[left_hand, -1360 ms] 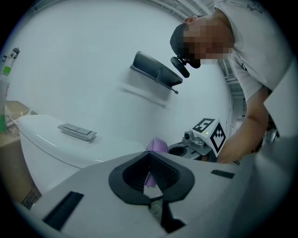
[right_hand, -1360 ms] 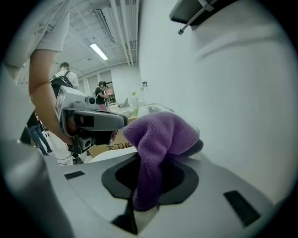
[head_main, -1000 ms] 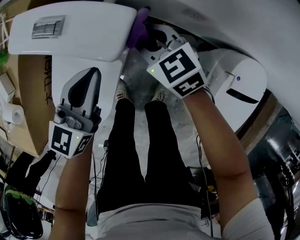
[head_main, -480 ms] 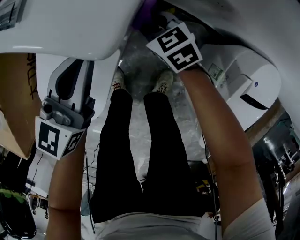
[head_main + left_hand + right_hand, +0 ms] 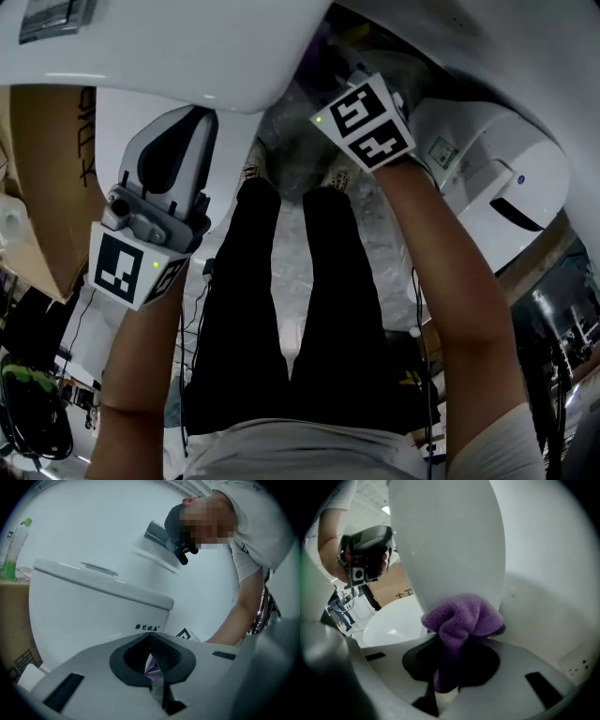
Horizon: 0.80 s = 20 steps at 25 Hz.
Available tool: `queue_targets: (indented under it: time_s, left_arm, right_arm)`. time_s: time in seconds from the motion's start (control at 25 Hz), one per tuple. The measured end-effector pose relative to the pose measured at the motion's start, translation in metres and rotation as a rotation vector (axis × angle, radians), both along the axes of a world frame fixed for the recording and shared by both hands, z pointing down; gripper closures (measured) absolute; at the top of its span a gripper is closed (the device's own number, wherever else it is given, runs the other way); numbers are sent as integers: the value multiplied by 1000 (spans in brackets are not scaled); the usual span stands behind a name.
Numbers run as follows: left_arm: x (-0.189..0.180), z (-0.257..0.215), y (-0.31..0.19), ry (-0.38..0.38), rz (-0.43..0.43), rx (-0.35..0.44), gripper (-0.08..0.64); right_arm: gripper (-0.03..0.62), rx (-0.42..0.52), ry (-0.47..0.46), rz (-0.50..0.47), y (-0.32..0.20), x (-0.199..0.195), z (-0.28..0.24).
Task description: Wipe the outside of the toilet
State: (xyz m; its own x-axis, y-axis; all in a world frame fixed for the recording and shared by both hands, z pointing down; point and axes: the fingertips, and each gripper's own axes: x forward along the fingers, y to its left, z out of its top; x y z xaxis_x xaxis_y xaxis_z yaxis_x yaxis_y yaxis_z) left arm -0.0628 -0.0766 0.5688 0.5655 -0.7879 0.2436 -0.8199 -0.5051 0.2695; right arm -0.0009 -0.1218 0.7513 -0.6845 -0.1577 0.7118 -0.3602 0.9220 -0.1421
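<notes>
The white toilet tank (image 5: 187,56) fills the top of the head view, its flush button (image 5: 54,16) at the upper left. My right gripper (image 5: 459,637) is shut on a purple cloth (image 5: 461,616), which presses against the tank's smooth side wall (image 5: 445,541). In the head view only its marker cube (image 5: 366,122) shows, and the jaws are hidden beyond it, under the tank's edge. My left gripper (image 5: 190,117) hangs shut with nothing in it, in front of the tank and above the white toilet lid (image 5: 117,122). Its own view faces the tank front (image 5: 93,616).
A cardboard box (image 5: 42,178) stands left of the toilet, with a green bottle (image 5: 13,545) on it. A second white fixture (image 5: 502,187) crowds the right side. The person's legs in black trousers (image 5: 281,309) stand between the two arms, over a floor with cables.
The head camera has shifted. The right gripper's cube has moved slightly down and right beside the tank, cloth still held. The left gripper has risen a little and stays shut.
</notes>
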Motion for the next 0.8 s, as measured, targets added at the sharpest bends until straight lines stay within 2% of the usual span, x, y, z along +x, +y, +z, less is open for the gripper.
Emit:
queue_targets:
  time_s: [0.12, 0.4, 0.56, 0.68, 0.8]
  left_arm:
    - [7, -23, 0, 3, 23, 15, 554]
    - [2, -90, 13, 20, 12, 32, 554]
    - [-2, -122, 21, 21, 1, 40, 554]
    - [-2, -140, 26, 28, -3, 57, 554]
    - [-4, -150, 29, 36, -3, 77, 554]
  right_arm:
    - [505, 50, -47, 14, 4, 2, -60]
    - [505, 50, -149, 88, 21, -5, -184]
    - [505, 59, -159, 106, 26, -5, -225]
    - [505, 68, -202, 123, 24, -4, -246]
    - [505, 115, -225, 97, 27, -10, -263]
